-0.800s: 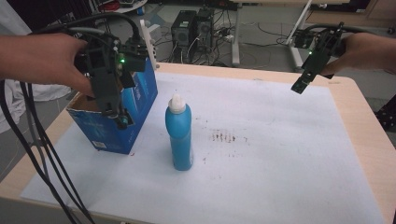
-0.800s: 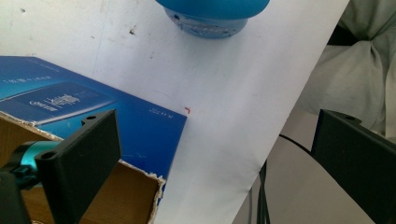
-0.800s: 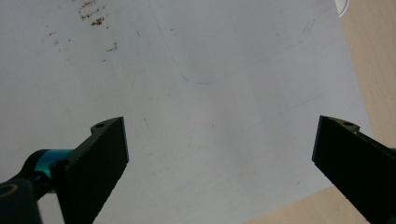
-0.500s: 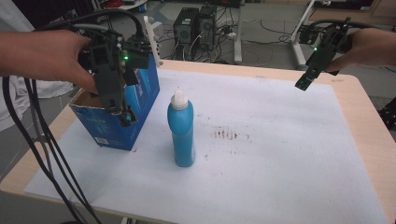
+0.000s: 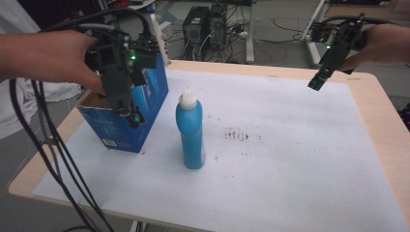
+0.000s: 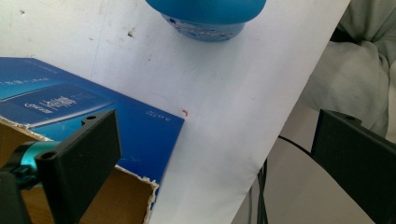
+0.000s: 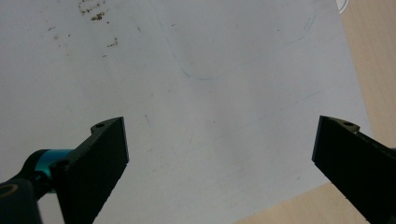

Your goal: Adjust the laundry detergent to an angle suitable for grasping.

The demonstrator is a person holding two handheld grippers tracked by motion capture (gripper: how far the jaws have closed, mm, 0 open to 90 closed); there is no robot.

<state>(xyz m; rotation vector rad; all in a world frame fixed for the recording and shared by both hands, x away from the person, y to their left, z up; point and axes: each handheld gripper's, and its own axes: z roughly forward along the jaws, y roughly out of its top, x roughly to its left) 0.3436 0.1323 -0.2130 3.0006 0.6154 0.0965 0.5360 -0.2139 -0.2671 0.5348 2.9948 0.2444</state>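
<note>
Over the open blue box (image 5: 128, 118) at about 9 o'clock on the table (image 5: 382, 130), left gripper (image 5: 126, 99) hangs pointing down, jaws spread wide with nothing between them; in the left gripper view its left jaw sits above the box's torn cardboard rim (image 6: 140, 179), right jaw off past the table edge. Box stands on the white sheet (image 5: 290, 159) near the sheet's left edge, top open, printed blue side facing the bottle. Blue bottle (image 5: 191, 130) with a white cap (image 5: 187, 99) stands upright just right of the box, near but not touching it, roughly at table centre; its base (image 6: 205, 18) shows at 12 o'clock in the left gripper view. Right gripper (image 5: 321, 77) is held up in the air at about 2 o'clock over the sheet's far right corner, well apart from bottle and box, tilted down; jaws spread wide, empty, looking onto bare sheet. Brown specks (image 5: 239, 134) mark the sheet just right of the bottle, also seen at 11 o'clock in the right gripper view (image 7: 95, 16). Black cables (image 5: 46, 145) trail from the left gripper down past the table's left edge.
</note>
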